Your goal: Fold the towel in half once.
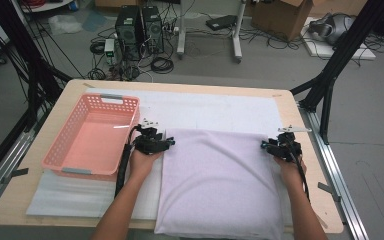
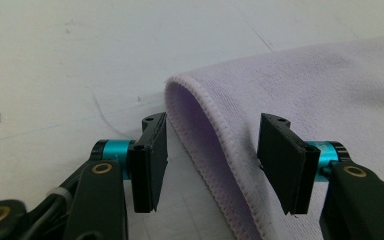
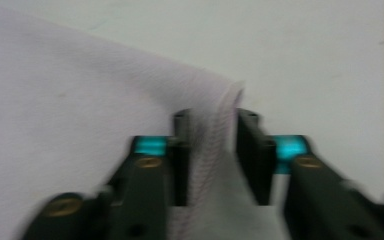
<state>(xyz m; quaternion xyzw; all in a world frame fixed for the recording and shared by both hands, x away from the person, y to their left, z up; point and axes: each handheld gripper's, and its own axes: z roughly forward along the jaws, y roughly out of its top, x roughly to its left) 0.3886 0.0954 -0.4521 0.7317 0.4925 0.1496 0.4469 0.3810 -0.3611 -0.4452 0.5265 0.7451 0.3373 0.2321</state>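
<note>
A lilac towel [image 1: 220,180] lies folded on the white mat, its near edge hanging past the table's front. My left gripper [image 1: 169,142] lies at the towel's far left corner. In the left gripper view, that gripper [image 2: 217,160] is open, and the towel's [image 2: 330,90] rounded folded hem runs between the jaws without either pad pressing on it. My right gripper [image 1: 265,145] is at the far right corner. The right gripper view is blurred, but there the gripper [image 3: 212,160] has the hemmed corner of the towel [image 3: 70,90] bunched between its pads.
A pink plastic basket [image 1: 62,132] stands at the left, right beside my left hand. A white foam mat [image 1: 210,107] covers the wooden table [image 1: 300,115]. Black frame posts stand at both far corners, with computers and cables on the floor beyond.
</note>
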